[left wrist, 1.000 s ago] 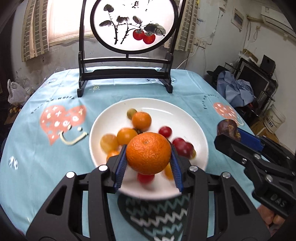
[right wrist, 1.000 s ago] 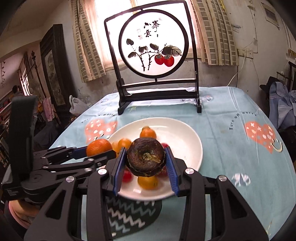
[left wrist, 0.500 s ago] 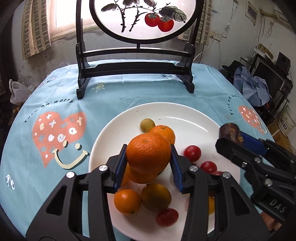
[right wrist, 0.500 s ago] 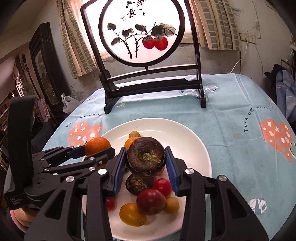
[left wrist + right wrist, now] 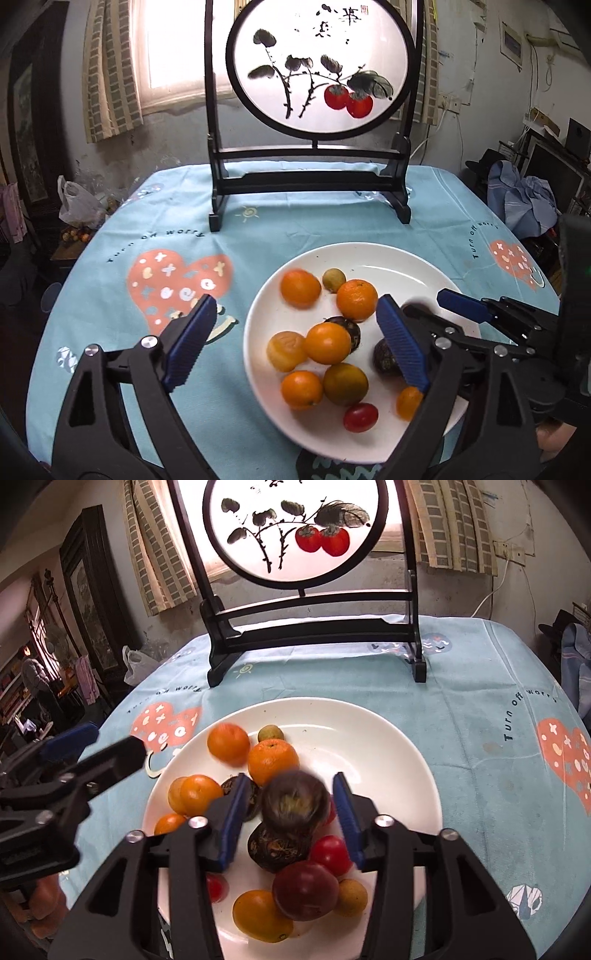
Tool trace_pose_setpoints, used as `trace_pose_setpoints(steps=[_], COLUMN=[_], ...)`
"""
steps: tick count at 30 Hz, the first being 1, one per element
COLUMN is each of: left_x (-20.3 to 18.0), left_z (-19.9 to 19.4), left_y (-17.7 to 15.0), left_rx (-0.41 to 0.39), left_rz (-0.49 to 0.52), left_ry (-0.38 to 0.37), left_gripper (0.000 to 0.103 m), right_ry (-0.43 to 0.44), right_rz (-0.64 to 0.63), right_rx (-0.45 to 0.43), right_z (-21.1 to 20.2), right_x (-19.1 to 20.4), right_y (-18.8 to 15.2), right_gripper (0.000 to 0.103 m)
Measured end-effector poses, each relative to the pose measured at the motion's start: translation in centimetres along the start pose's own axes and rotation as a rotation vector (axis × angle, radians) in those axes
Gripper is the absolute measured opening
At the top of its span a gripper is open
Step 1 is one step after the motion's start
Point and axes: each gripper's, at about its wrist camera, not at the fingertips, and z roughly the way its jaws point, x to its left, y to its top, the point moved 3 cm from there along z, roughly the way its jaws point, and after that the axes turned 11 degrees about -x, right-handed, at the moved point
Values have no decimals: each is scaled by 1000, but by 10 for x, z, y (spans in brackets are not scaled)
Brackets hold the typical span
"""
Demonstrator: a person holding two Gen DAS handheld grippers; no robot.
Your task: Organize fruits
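Right wrist: your right gripper (image 5: pixel 288 814) parted, dark fruit (image 5: pixel 295 801) seemingly dropping onto plate (image 5: pixel 388 746); left gripper (image 5: pixel 291 343) wide, empty. Withdraw next.

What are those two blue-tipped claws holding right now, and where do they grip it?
Nothing. The left gripper is wide open and empty. The right gripper is open too; the blurred dark round fruit between its fingers touches neither pad.

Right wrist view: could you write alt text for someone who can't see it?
An open two-finger gripper hangs over a white plate of oranges, tomatoes and dark fruits, with a blurred dark round fruit between its blue fingers. Behind stands a round painted screen on a blue tablecloth.
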Motion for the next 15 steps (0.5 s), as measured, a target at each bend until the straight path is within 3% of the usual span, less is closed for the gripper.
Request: trace_pose_setpoints(steps=[3,6,7,8,9,15], left_x=[3,4,5,5,5,8], left_z=[-17,-35,-43,-50,-58,-108], left_y=[-1,-4,-5,-7,-9,-34], left_rx=[-13,-21,-24,-25,-25,10], left_rz=[3,12,16,20,22,2], left_ry=[2,1,3,5,6,-14], left_gripper=[94,98,98,99,99,101], right_ry=[-3,-5,-8,-12,-14,-35], right_rz=[-35,-80,-92,-105,-115,-166], right_rx=[-11,-15,-15,-20,-35,-43], right_z=[-13,-33,-41,-52,-63,-127], right_x=[10,20,23,27,30,45], right_y=[-1,-4,-6,-9,-12,-42], right_gripper=[65,70,77,96,102,102])
